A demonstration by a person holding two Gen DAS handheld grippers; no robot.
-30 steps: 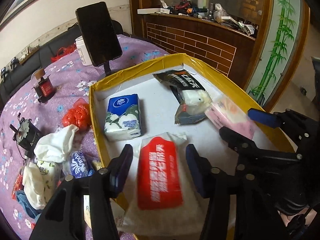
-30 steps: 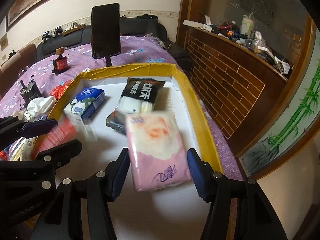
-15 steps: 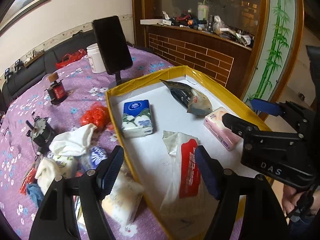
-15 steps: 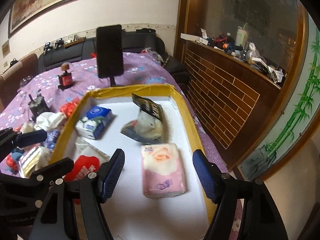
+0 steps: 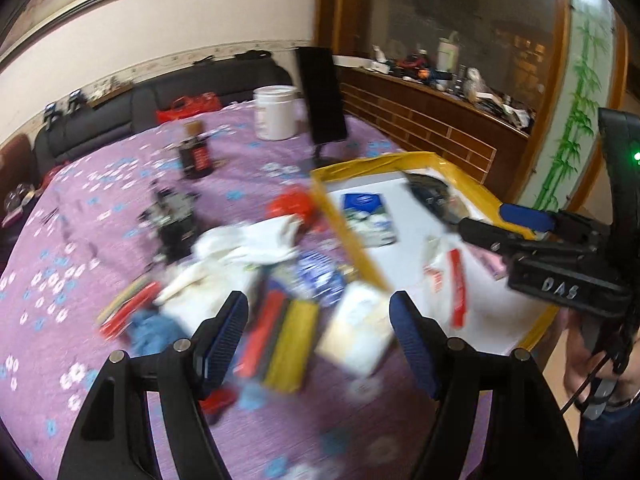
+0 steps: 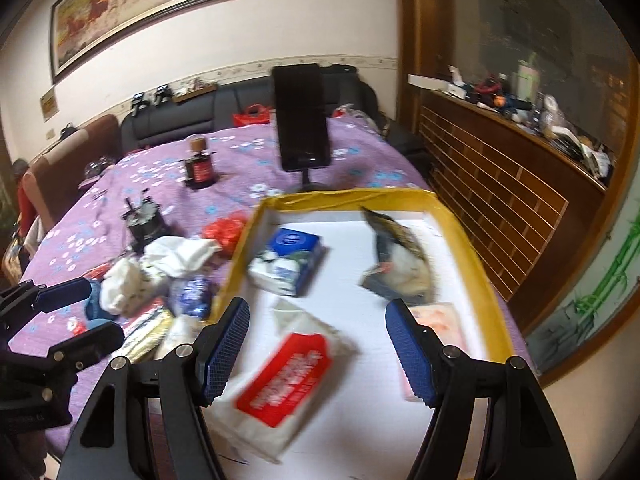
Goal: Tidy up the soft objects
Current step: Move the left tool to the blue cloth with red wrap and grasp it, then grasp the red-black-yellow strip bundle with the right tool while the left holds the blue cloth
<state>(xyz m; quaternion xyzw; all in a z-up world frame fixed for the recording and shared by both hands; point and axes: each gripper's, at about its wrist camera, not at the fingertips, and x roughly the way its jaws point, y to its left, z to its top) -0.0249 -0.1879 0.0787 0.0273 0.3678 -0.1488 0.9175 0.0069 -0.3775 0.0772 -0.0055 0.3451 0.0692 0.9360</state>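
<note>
Both grippers stand spread with nothing between their pads. Left gripper (image 5: pixel 318 328) hangs over the purple tablecloth (image 5: pixel 80 248), above a blurred heap of packets (image 5: pixel 288 320) and a white cloth (image 5: pixel 248 240) lying just outside the tray's 9 o'clock side. Right gripper (image 6: pixel 316 340) hangs over the yellow-rimmed tray (image 6: pixel 472 256), where a red-and-white tissue pack (image 6: pixel 284 376) lies at 6 o'clock, a blue tissue pack (image 6: pixel 286 266) at 11 o'clock, a dark pouch (image 6: pixel 400 264) at 1 o'clock and a pink pack (image 6: pixel 440 320) at 4 o'clock.
</note>
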